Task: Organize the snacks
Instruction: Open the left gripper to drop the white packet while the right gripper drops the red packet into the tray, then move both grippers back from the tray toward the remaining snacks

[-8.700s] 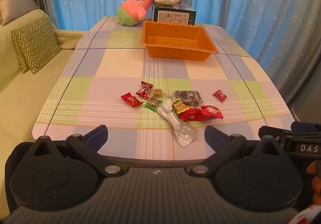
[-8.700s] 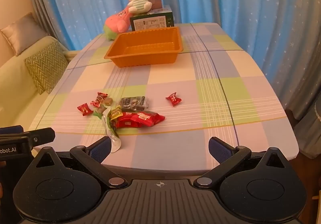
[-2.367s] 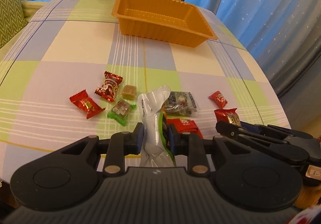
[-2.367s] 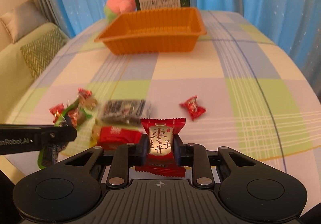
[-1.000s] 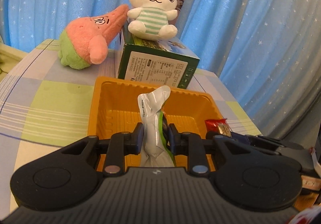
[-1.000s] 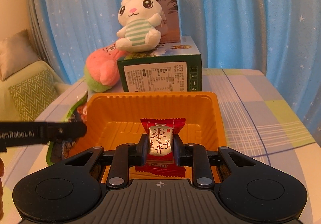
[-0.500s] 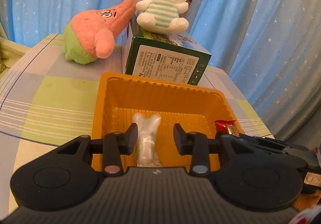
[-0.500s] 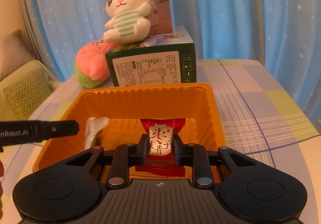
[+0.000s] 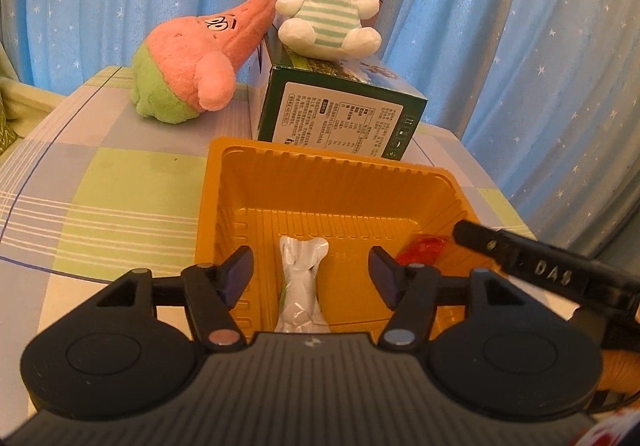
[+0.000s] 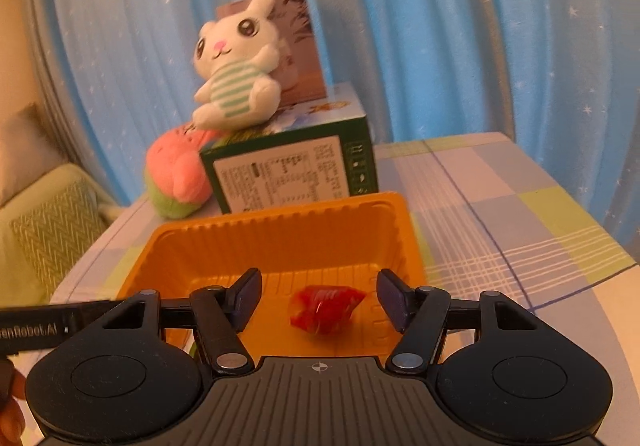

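Observation:
An orange plastic tray (image 9: 328, 182) sits on the checked tablecloth; it also shows in the right wrist view (image 10: 280, 242). A clear-and-white snack wrapper (image 9: 302, 286) lies on the tray floor, below my left gripper (image 9: 311, 278), which is open and empty above the tray. A red candy packet (image 10: 326, 306) lies in the tray under my right gripper (image 10: 318, 298), which is open and empty. The red packet also shows in the left wrist view (image 9: 422, 252), next to the right gripper's finger (image 9: 520, 260).
A green box (image 9: 340, 118) stands just behind the tray with a white bunny plush (image 9: 328, 6) on top. A pink and green plush (image 9: 192, 66) lies to its left. Blue starry curtains hang behind. A green sofa cushion (image 10: 52, 234) is at far left.
Both grippers opened wide. The red packet dropped from the right gripper into the tray. The white wrapper, let go just before, lies on the tray floor.

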A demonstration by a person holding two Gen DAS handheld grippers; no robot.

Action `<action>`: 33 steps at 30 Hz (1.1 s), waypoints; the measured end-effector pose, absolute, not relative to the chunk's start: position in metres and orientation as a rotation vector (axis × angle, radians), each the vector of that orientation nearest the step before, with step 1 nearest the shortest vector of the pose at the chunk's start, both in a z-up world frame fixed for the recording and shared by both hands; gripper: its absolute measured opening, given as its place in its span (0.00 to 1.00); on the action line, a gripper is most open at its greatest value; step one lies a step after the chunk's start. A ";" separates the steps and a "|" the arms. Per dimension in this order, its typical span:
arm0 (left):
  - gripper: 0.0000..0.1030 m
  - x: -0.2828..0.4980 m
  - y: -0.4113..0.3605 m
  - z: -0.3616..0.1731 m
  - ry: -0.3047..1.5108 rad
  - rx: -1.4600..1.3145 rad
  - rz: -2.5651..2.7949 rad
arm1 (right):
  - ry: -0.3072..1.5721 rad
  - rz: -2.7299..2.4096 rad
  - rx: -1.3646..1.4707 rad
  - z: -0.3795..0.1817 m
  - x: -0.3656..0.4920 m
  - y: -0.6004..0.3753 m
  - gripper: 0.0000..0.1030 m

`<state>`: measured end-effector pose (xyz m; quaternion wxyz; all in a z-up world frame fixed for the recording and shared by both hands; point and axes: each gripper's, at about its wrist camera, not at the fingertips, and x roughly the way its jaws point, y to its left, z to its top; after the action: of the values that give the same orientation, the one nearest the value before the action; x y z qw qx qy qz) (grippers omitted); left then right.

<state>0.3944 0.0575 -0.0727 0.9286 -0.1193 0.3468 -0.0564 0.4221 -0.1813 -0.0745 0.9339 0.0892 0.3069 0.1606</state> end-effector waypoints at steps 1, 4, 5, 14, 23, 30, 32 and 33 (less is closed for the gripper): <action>0.60 0.393 0.057 -0.073 0.710 -0.235 -0.115 | 0.626 0.324 0.178 -0.074 0.422 -0.183 0.62; 0.61 0.390 0.054 -0.072 0.705 -0.208 -0.112 | 0.619 0.305 0.186 -0.072 0.421 -0.188 0.62; 0.62 0.389 0.053 -0.071 0.702 -0.201 -0.111 | 0.615 0.300 0.190 -0.071 0.420 -0.190 0.62; 0.62 0.367 0.050 -0.056 0.659 -0.202 -0.120 | 0.581 0.258 0.228 -0.057 0.400 -0.206 0.62; 0.62 0.308 0.041 -0.052 0.649 -0.230 -0.141 | 0.595 0.246 0.251 -0.050 0.345 -0.221 0.62; 0.62 0.259 0.032 -0.055 0.660 -0.212 -0.158 | 0.617 0.241 0.260 -0.047 0.292 -0.236 0.62; 0.62 0.244 0.031 -0.056 0.662 -0.209 -0.164 | 0.623 0.235 0.257 -0.048 0.276 -0.241 0.62; 0.62 0.236 0.030 -0.057 0.665 -0.206 -0.168 | 0.628 0.233 0.254 -0.049 0.267 -0.243 0.62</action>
<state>0.2359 0.0301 -0.0568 0.9367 -0.1007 0.3252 -0.0822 0.2675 -0.2429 -0.0491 0.9365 0.1245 0.3074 0.1139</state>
